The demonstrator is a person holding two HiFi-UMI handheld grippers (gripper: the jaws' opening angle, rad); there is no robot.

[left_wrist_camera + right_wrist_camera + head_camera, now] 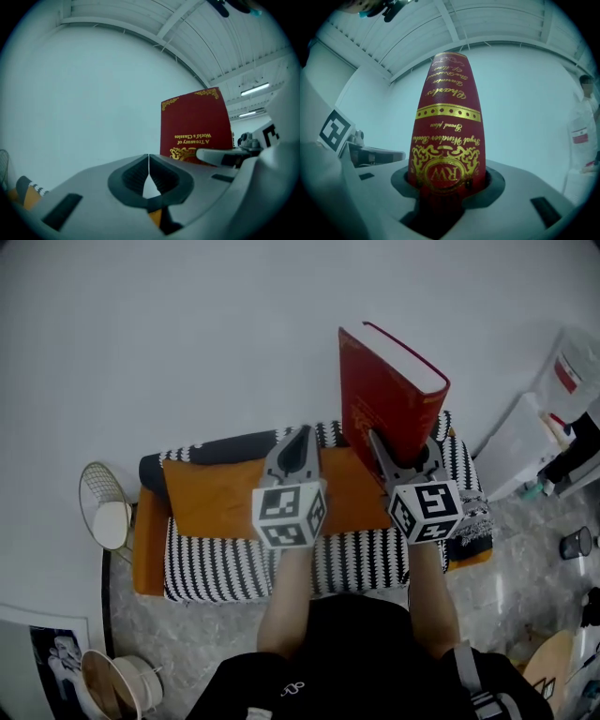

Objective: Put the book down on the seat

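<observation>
A thick red hardback book (389,399) with gold lettering stands upright in the air above the seat, upside down, its spine (446,122) facing the right gripper's camera. My right gripper (405,454) is shut on its lower end, the jaws clamping both covers. My left gripper (298,444) hovers to the left of the book, shut and holding nothing; its view shows the book's red cover (196,125) off to the right. Below both lies the seat (244,563), a low bench with a black-and-white patterned cover and an orange cushion (216,493).
A white wall (187,334) rises right behind the bench. A gold wire basket (103,507) stands at the bench's left end, and a round pale basket (127,685) lower left. White boxes and clutter (525,442) sit at the right. A person in white (583,140) stands at the right.
</observation>
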